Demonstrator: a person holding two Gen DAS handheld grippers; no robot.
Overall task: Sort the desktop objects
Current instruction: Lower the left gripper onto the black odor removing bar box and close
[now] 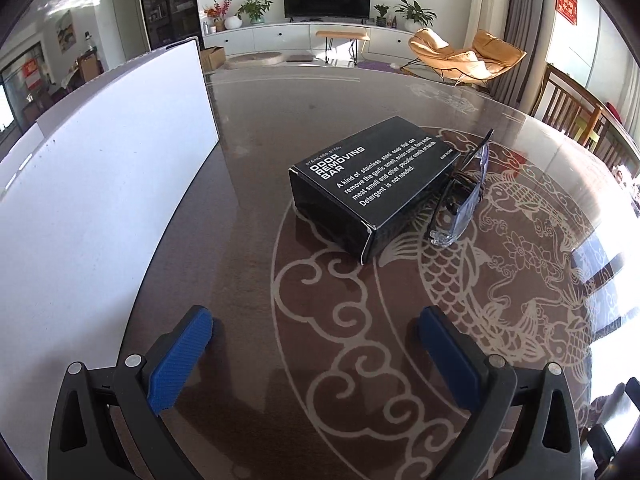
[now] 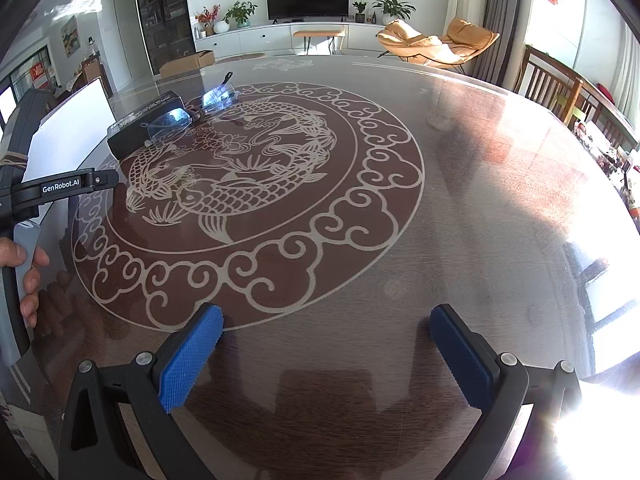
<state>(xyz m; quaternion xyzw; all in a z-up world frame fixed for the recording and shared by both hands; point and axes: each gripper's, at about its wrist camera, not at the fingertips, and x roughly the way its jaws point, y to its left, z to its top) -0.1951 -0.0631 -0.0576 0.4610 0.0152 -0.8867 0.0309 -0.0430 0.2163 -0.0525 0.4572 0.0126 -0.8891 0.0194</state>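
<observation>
Two grippers are recorded, each with two black arms and two blue ribbed pads: the left gripper [image 1: 316,322] is held wide apart over the table [image 1: 248,184], nothing between its pads; the right gripper [image 2: 326,322] is likewise spread wide and empty. One hand [image 2: 28,276] is seen gripping the left tool's handle. One round table is noted, dark wood under glossy glass, inlaid with a pale carp-and-cloud medallion. One white flat board [image 1: 92,184] is set at the left. One black cardboard box [image 1: 370,184], rectangular and printed with white lettering, is laid near the table's middle. One pair of clear-lensed glasses [image 1: 462,196] is leaned against the box's right side, touching it
</observation>
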